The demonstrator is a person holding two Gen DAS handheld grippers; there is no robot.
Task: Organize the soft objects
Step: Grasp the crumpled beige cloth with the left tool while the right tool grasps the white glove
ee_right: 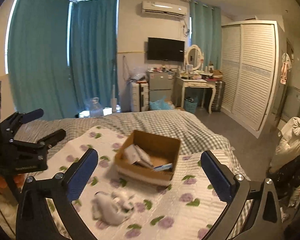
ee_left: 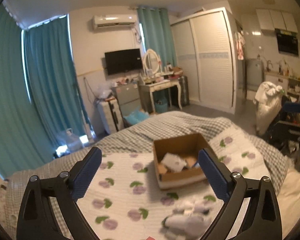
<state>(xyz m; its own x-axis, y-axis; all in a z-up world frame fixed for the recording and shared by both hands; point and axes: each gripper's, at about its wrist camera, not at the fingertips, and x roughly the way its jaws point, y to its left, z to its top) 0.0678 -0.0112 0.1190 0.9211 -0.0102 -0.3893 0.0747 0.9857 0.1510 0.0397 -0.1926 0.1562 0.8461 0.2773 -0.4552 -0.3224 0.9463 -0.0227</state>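
Observation:
A brown cardboard box point(ee_left: 182, 140) point(ee_right: 162, 142) stands open on the floral blanket point(ee_left: 122, 182) point(ee_right: 170, 204) on the bed, with papers and packets inside. A white and grey soft toy point(ee_left: 187, 218) point(ee_right: 110, 208) lies on the blanket in front of the box, blurred. My left gripper point(ee_left: 150, 156) is open and empty, held above the blanket, nearer than the box. My right gripper point(ee_right: 150, 158) is open and empty, also above the blanket, with the toy below and between its fingers. The left gripper point(ee_right: 42, 126) shows at the left in the right wrist view.
A grey checked bedspread point(ee_left: 150, 126) point(ee_right: 160, 120) covers the far half of the bed. Beyond are teal curtains point(ee_right: 50, 60), a dressing table point(ee_right: 196, 86), a wardrobe point(ee_right: 250, 70) and a white bundle on a chair point(ee_left: 268, 102).

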